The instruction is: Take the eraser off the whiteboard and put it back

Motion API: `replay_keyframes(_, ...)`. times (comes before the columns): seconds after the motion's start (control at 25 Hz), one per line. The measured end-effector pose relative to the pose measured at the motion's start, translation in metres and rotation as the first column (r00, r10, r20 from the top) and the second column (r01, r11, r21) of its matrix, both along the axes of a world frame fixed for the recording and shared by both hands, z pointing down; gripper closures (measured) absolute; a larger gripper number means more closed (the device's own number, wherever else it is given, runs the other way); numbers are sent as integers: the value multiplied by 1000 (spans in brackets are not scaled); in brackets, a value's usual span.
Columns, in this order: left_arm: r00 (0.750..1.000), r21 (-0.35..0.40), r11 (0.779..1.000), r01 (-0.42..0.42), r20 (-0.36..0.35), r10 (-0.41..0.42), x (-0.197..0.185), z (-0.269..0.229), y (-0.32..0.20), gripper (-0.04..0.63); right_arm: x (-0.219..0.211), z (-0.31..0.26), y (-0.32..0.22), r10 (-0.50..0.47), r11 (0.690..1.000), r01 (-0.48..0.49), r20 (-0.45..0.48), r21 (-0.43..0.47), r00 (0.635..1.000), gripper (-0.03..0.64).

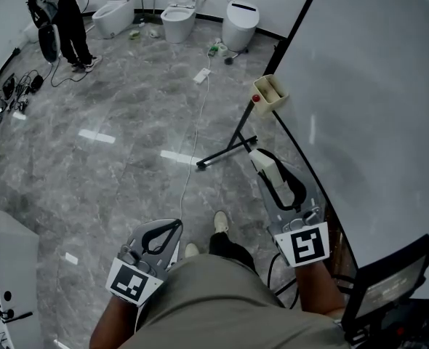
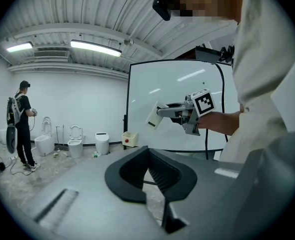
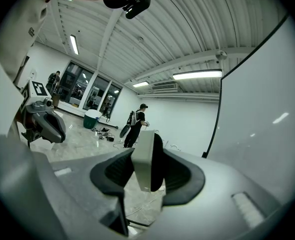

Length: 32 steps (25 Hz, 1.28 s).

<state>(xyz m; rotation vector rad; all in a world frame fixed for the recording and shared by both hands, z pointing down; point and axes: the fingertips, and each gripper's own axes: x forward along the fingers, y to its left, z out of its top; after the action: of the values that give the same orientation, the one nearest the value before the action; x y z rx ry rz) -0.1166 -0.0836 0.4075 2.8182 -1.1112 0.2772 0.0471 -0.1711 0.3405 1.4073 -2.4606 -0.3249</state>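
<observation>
The whiteboard [image 1: 374, 86] fills the right side of the head view and rises behind my right hand in the left gripper view [image 2: 177, 84]. My right gripper [image 1: 271, 171] is held out level beside the board, shut on the eraser [image 1: 264, 163]. The eraser is a white block with a dark felt face, standing upright between the jaws [image 3: 145, 159]. From the left gripper view the eraser [image 2: 154, 115] is a little off the board's surface. My left gripper [image 1: 163, 233] hangs low by my left hip, shut with nothing in it [image 2: 148, 151].
A small yellow box [image 1: 270, 93] hangs on the board's frame above the stand's black leg [image 1: 225, 151]. A white cable [image 1: 196, 133] runs across the grey floor. Toilets [image 1: 179, 9] and a person [image 1: 62, 13] are at the far wall. A monitor [image 1: 389, 289] sits at the lower right.
</observation>
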Motion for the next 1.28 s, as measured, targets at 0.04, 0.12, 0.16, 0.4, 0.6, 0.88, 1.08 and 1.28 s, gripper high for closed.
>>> replay_keyframes(0.04,1000,0,1000,0,-2,0,-2,-2,1,589,-2,-2,1,-1,1000,1,1,-2,1000,457)
replay_keyframes(0.12,1000,-1,1000,3,-14,-3,-12,-4,14,589,-11,-3,14,1,1000,-1,4,-7,1000,457)
replay_keyframes(0.16,1000,-2,1000,6,-21,-6,-18,-3,22,589,-16,-2,22,2,1000,-2,4,-8,1000,457)
replay_keyframes(0.4,999,2,1000,29,-18,-29,-20,-5,18,588,-17,-3,14,-14,1000,14,1,-1,1000,457)
replay_keyframes(0.6,999,4,999,48,-18,-48,-16,-5,6,588,-11,-2,-4,-29,1000,29,3,1,1000,457)
replay_keyframes(0.88,997,8,997,80,-18,-80,-10,-13,-24,588,4,-3,-48,-29,1000,29,-23,8,999,457)
replay_keyframes(1.08,995,13,995,102,-21,-102,10,-18,-52,588,31,7,-93,-31,999,31,-29,-15,999,457)
replay_keyframes(1.28,992,4,992,123,-11,-123,26,-18,-74,588,59,21,-141,-20,1000,19,-47,-22,999,457)
